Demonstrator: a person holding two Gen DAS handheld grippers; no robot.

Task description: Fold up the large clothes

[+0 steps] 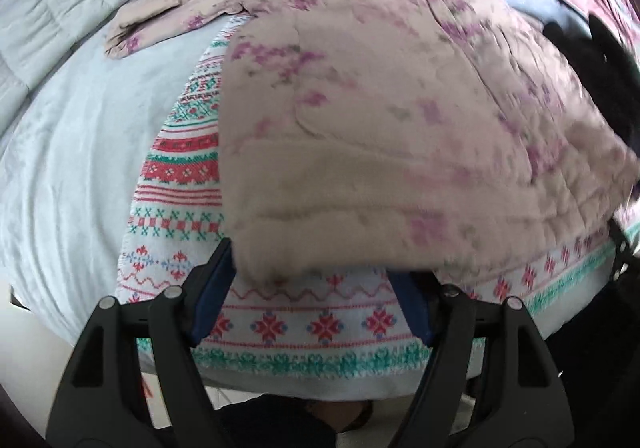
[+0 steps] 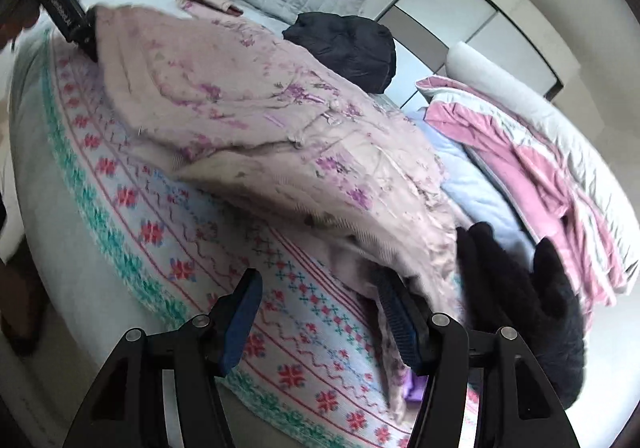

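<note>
Pink floral garment (image 1: 400,127), soft, thick and floppy by the look, lies half-folded on the patterned blanket (image 1: 304,328) just ahead of both released claws, left gripper (image 1: 312,312) and right gripper (image 2: 316,320); best grasped at the near hem corners.

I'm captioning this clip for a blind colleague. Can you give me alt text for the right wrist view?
A pale pink floral garment lies bunched on a patterned knit blanket across a bed, its near edge by the open right tongs. Behind it are a dark bundle and pink-and-white bedding.
</note>
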